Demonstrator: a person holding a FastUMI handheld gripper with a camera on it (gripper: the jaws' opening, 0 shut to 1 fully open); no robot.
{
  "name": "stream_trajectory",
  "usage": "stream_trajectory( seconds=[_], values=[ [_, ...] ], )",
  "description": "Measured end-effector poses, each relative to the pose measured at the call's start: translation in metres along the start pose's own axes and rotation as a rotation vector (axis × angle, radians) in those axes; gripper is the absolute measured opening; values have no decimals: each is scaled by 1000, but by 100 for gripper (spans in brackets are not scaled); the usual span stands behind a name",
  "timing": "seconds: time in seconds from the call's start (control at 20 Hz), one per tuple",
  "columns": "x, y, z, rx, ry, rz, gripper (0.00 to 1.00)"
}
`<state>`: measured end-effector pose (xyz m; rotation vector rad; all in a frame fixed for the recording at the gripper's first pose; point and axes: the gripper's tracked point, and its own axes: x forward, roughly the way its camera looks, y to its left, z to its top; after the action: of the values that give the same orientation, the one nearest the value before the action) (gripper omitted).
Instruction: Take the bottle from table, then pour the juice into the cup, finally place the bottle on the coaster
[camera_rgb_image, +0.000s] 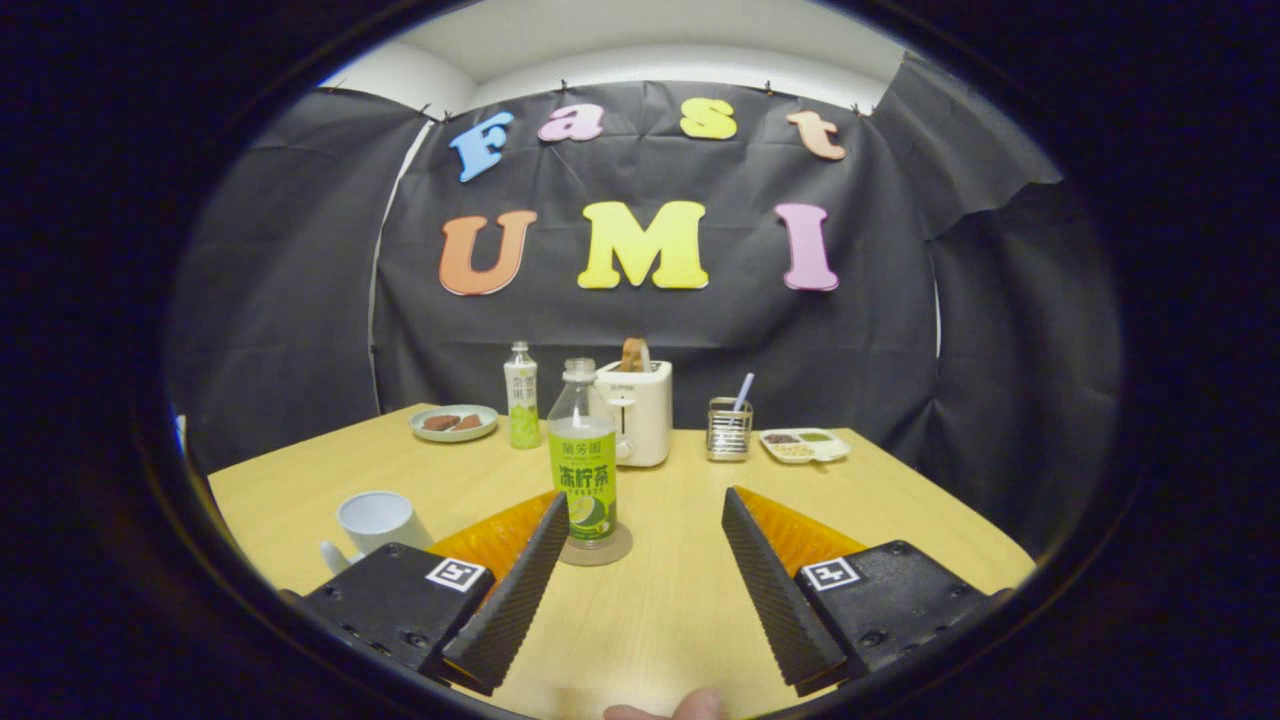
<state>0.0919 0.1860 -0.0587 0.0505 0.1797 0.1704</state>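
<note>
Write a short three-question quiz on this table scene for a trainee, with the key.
1. True or false: the gripper is shut on the near bottle.
2. What does the near bottle stand on? A) the plate of snacks B) the coaster C) the bare table
3. Fill in: the white cup sits beside the gripper's ____ finger.

Key
1. False. The fingers are spread wide, and the bottle stands just ahead of the left finger, ungripped.
2. B. A round coaster shows under its base.
3. Left. The toaster and the second bottle stand farther back.
</note>
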Motion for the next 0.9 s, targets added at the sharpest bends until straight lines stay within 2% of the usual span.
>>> stream_trajectory(
  seconds=[0.45,0.6,0.9],
  values=[
    [-93,-45,21,-21,-96,-83,99],
    [-116,-51,11,-24,-78,-87,99],
    [-147,-61,16,-43,-137,-123,99]
  ],
)
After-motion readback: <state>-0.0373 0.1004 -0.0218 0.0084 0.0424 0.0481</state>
